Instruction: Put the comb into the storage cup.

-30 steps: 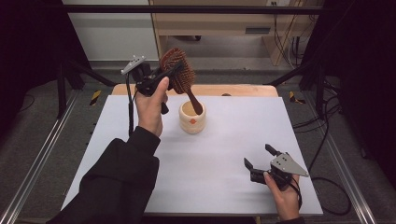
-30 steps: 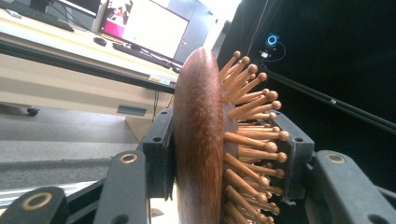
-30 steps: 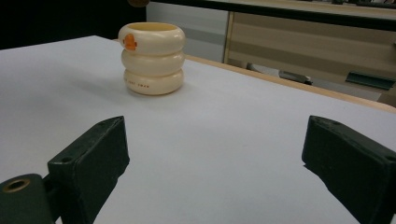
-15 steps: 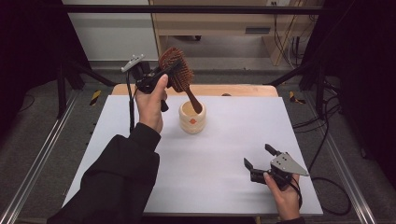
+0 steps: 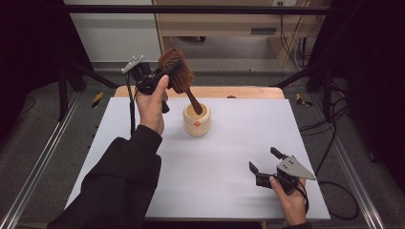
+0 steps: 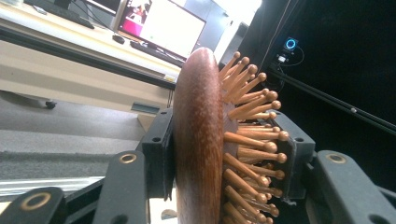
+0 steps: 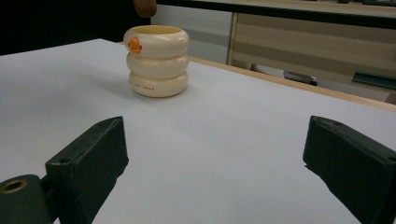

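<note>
Above the far-left desk (image 5: 229, 191) our left tongs (image 5: 167, 74) clamp the hairbrush (image 5: 177, 76) head, handle over the cup (image 5: 197, 120); our right tongs (image 5: 262, 162) rest apart, empty.

Left claw (image 5: 165, 78) raised at upper left of frame, jaws clamped, forearm in dark sleeve. Right claw (image 5: 262, 164) low at lower right, jaws spread wide.

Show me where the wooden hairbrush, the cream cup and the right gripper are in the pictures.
wooden hairbrush (image 6: 198, 140), left gripper view, on its smooth wooden back.
cream cup (image 7: 158, 61), right gripper view, on its ribbed side wall.
right gripper (image 5: 262, 160), high view, midway between its two open fingertips.
</note>
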